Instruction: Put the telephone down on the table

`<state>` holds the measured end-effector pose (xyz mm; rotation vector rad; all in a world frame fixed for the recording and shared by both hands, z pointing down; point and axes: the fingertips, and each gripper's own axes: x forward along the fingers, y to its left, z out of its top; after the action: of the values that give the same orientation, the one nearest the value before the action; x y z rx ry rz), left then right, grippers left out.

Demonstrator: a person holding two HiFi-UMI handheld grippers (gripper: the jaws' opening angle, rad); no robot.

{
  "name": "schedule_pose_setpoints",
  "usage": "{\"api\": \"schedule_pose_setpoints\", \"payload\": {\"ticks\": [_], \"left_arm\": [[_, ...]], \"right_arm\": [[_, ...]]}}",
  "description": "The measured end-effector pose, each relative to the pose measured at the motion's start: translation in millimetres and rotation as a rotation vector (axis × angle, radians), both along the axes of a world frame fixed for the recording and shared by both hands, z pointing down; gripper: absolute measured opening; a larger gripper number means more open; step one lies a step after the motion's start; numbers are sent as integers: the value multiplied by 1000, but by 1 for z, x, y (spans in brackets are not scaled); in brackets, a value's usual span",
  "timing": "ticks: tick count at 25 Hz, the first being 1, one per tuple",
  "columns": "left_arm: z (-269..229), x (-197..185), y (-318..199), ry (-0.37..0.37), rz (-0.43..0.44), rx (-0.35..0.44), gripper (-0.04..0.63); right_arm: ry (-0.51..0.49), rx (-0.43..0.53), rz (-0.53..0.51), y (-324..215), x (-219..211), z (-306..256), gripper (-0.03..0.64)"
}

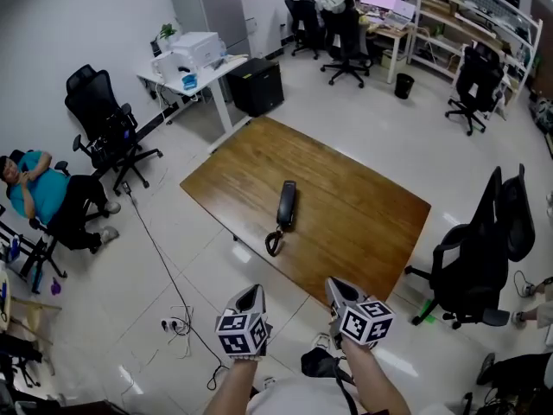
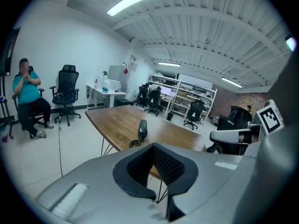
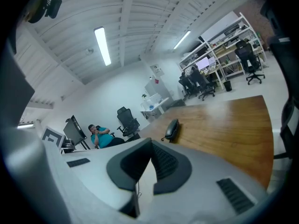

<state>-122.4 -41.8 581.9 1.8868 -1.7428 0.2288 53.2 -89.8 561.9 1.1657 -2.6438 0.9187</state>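
The telephone (image 1: 286, 206) lies flat on the table (image 1: 371, 223) towards its near left edge, its coiled cord (image 1: 273, 244) on the near side. My left gripper (image 1: 252, 294) and right gripper (image 1: 339, 289) are closed, empty, short of the table. I judge it light, stiff and smooth; its narrow middle looks best to pinch.

2 forearms (image 1: 383, 386) off the bottom edge

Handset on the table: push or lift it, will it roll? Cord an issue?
The telephone lies flat and long on the table, so it likely slides rather than rolls. It looks like rigid plastic, probably light. Its coiled cord is floppy and may drag or snag.
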Motion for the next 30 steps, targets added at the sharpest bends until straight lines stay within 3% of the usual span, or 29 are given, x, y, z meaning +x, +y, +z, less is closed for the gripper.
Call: {"api": "schedule_pose_setpoints", "payload": {"ticks": [7,17,30], "left_arm": [[-3,-19,54,42,51,20,0],[-16,-14,116,81,136,56,0],[-18,11,153,87,161,78,0]], "right_arm": [[41,11,24,73,-22,-1,5],[70,26,99,150,-20,-5,5],[55,53,82,187,-12,-9,6]]}}
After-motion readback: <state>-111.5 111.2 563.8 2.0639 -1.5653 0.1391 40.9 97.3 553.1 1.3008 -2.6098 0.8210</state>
